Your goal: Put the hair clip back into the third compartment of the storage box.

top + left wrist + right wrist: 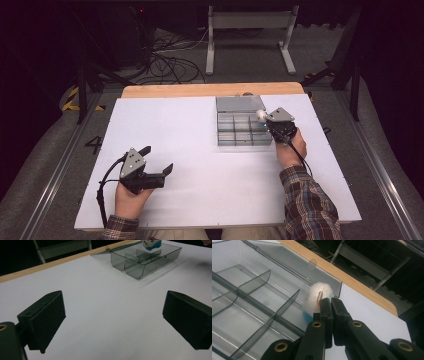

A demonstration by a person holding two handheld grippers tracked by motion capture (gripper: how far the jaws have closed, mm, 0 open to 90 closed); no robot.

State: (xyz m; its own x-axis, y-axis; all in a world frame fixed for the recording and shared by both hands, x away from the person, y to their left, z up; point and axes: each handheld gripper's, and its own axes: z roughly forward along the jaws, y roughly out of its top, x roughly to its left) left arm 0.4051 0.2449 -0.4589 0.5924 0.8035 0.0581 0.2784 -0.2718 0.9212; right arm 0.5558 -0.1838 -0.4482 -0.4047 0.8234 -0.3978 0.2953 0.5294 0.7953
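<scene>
A clear grey compartment box with its lid laid open behind it stands at the table's far right. My right gripper hangs over the box's far right corner, shut on a small white fluffy toy with a blue part. In the right gripper view the jaws meet at their tips on the toy, above a corner compartment of the box. My left gripper rests near the front left of the table, open and holding nothing. Its view looks across bare table to the box and toy.
The white tabletop has a wooden strip along its far edge. Behind it stand a metal frame and loose cables on the floor. Metal rails run along both sides of the table.
</scene>
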